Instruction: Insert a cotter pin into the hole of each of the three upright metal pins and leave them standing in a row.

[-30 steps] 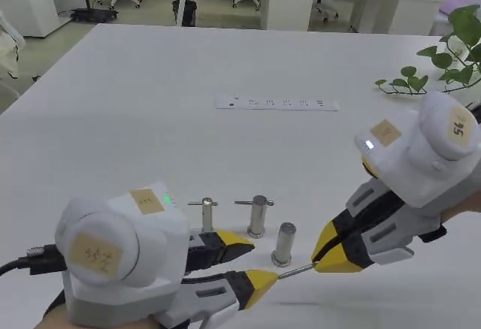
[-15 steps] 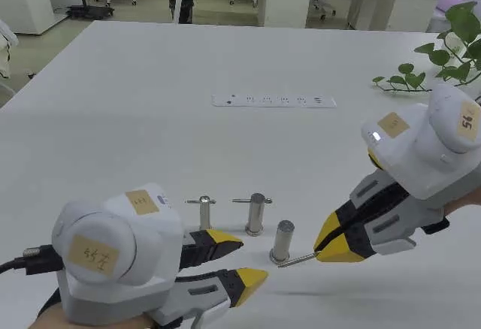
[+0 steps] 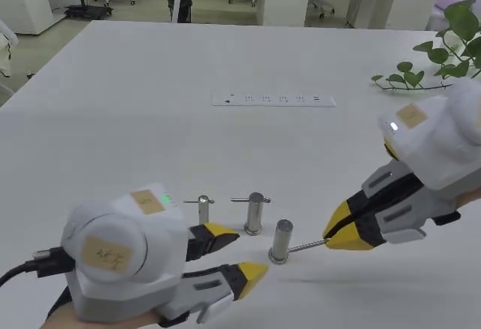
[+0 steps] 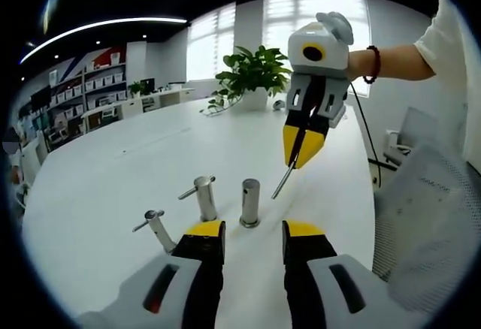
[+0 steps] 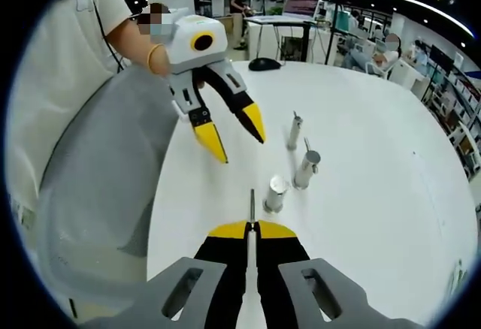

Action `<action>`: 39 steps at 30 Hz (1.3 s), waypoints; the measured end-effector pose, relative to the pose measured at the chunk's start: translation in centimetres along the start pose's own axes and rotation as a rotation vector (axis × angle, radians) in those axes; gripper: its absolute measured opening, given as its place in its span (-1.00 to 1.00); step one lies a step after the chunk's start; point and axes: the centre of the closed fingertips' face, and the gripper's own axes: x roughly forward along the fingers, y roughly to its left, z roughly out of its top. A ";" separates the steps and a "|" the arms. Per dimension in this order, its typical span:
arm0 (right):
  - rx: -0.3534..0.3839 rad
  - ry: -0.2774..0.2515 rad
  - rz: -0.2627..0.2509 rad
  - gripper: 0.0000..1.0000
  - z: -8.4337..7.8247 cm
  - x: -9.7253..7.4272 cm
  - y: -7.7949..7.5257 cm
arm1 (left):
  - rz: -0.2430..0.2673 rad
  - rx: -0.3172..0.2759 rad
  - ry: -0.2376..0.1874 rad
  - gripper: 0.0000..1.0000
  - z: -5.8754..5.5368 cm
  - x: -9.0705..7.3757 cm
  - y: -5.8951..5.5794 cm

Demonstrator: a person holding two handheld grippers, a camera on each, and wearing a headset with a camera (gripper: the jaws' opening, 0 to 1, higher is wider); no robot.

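- My right gripper has its jaws closed on one end of a thin cotter pin. The free end points at the nearest upright metal post.
- My left gripper hangs with its jaws apart and empty, just in front of the row on the white table.
- The other two posts, the middle one and the far one, each already carry a cross pin near the top. I judge that only the near post is left.
- First risk: the pin's tip sits low against the post's side, and I cannot make out the hole. In the left gripper view the pin slants down beside the post. If I push now, the tip would hit solid metal and skid.
- Second risk: nothing steadies the post. A sideways shove from the pin could tip it, perhaps into the middle post close by, and spoil the row.
- Third risk: the pin is held by its very end, as seen in the right gripper view. Any pressure at an angle could swivel it in the jaws or bend it.
- Fourth risk: my open left jaws sit near the posts, so a careless move there could knock one over.
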 end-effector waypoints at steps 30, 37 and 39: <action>0.046 -0.077 -0.048 -0.95 -0.8 -0.5 -2.5 | 0.037 -0.065 0.012 -0.53 -0.1 5.2 0.1; 0.048 -0.106 -0.037 -0.95 -0.8 -0.5 -2.6 | 0.043 -0.076 0.015 -0.58 -0.3 5.8 0.2; 0.046 -0.115 -0.037 -0.95 -0.7 -0.5 -2.6 | 0.046 -0.079 0.014 -0.61 -0.3 5.9 0.2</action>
